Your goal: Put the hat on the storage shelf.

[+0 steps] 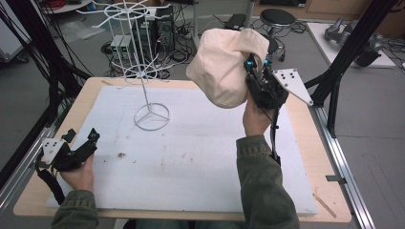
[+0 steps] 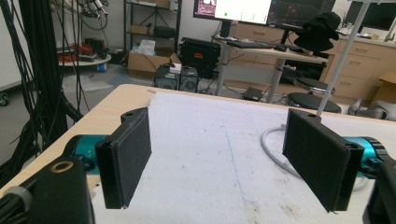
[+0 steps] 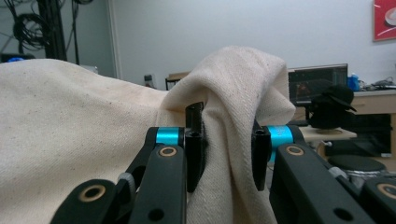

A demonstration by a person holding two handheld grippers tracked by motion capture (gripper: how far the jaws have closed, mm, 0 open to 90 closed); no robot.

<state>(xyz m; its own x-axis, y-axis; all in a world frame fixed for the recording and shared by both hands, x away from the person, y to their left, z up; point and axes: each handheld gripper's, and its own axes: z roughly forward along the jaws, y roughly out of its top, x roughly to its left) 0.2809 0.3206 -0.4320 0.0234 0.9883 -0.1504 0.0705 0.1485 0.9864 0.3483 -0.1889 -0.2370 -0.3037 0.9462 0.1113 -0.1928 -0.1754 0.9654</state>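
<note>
A cream cloth hat (image 1: 224,64) hangs in the air above the table's far right part. My right gripper (image 1: 256,71) is shut on a fold of its edge. In the right gripper view the cream fabric (image 3: 70,135) spreads to the left, and a bunched fold is pinched at my right gripper (image 3: 227,149), between the two black pads. A white wire rack stand (image 1: 143,71) rises from a ring base on the white mat, left of the hat. My left gripper (image 1: 81,138) rests low at the table's near left, open, with nothing between its pads (image 2: 128,154).
A white foam mat (image 1: 191,157) covers most of the wooden table (image 1: 305,124). Black frame posts stand at the left and right sides. Cables, boxes and a stool sit on the floor beyond the far edge.
</note>
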